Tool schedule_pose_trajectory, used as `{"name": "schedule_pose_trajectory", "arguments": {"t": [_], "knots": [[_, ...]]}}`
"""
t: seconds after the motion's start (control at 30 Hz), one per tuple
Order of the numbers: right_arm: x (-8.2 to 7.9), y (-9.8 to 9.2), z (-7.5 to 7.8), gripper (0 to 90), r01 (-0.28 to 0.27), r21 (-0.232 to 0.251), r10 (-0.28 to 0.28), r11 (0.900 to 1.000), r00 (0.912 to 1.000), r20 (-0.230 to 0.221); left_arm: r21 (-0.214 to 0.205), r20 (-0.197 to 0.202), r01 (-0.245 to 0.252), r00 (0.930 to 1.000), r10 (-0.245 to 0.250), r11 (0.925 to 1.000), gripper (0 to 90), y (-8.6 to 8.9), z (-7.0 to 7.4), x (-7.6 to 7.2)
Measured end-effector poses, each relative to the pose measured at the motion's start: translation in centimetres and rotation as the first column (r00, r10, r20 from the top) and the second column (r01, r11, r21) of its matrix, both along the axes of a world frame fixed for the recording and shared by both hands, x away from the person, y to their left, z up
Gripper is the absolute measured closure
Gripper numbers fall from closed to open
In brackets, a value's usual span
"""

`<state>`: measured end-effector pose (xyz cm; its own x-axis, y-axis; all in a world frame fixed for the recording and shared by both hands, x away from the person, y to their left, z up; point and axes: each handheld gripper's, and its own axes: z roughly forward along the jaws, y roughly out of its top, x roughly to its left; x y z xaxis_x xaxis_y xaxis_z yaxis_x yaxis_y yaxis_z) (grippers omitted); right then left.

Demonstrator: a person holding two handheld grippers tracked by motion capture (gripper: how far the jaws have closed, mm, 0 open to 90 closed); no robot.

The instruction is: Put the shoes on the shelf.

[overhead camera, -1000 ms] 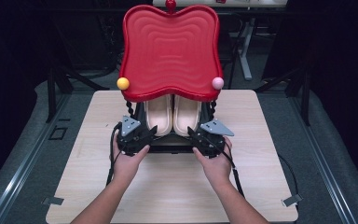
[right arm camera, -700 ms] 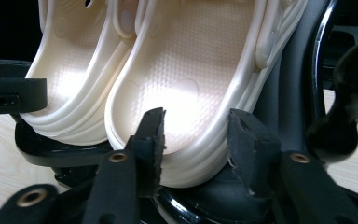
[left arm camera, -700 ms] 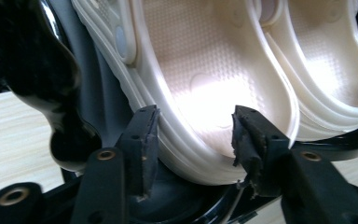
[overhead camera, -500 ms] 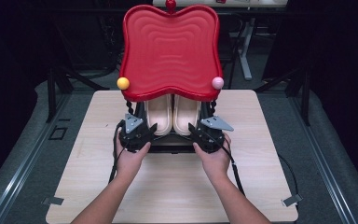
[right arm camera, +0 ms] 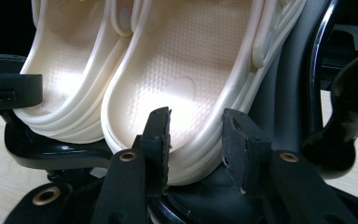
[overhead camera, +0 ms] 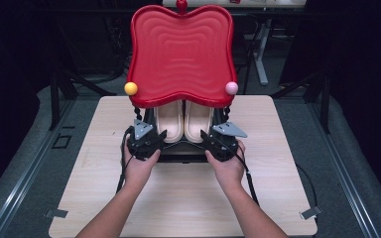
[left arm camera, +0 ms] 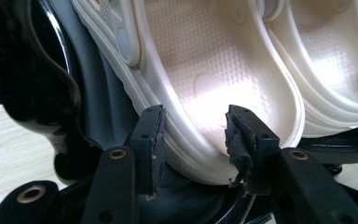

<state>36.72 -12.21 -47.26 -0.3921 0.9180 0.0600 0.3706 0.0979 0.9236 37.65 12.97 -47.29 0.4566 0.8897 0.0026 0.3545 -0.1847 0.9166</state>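
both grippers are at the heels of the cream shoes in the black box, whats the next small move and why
Probably close both a little more. The left gripper and right gripper, whose jaws have just been closing, each straddle a heel rim of the left shoe and right shoe, seemingly not yet clamped.

Red lid (overhead camera: 181, 54) hides the toes of both cream clogs (overhead camera: 169, 121). Clog fronts cut off at top edge in both gripper views.

Two clogs (overhead camera: 184, 121) sat side by side in the open case (overhead camera: 181, 153) mid-worktop (overhead camera: 273, 198), lid (overhead camera: 181, 54) standing up behind them.
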Motion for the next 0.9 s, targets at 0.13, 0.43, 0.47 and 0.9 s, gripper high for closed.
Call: {"name": "schedule_pose_trajectory", "arguments": {"t": [0.13, 0.43, 0.47, 0.9], "knots": [[0.1, -0.1, 0.0, 61.7, -0.001, 0.006, 0.001, 1.0000, 1.0000, -0.004, 0.000, -0.001, 0.001, 1.0000, -0.001, 1.0000, 57.2, 0.0, 0.0, 0.0], [0.0, 0.0, 0.0, 57.1, -0.009, 0.004, 0.009, 0.9999, 1.0000, 0.001, -0.015, -0.008, 0.004, 1.0000, -0.004, 0.9999, 56.1, 0.2, 0.0, -0.1], [0.0, 0.0, 0.0, 56.7, -0.010, 0.006, 0.010, 0.9999, 0.9999, 0.001, -0.024, -0.011, 0.009, 0.9999, -0.009, 0.9997, 55.1, 0.2, 0.0, -0.1], [-1.6, -0.2, 0.2, 55.5, -0.043, 0.023, 0.042, 0.9988, 0.9984, 0.038, -0.035, 0.007, 0.049, 0.9988, -0.049, 0.9982, 50.8, 0.5, 0.2, -1.3]]}}
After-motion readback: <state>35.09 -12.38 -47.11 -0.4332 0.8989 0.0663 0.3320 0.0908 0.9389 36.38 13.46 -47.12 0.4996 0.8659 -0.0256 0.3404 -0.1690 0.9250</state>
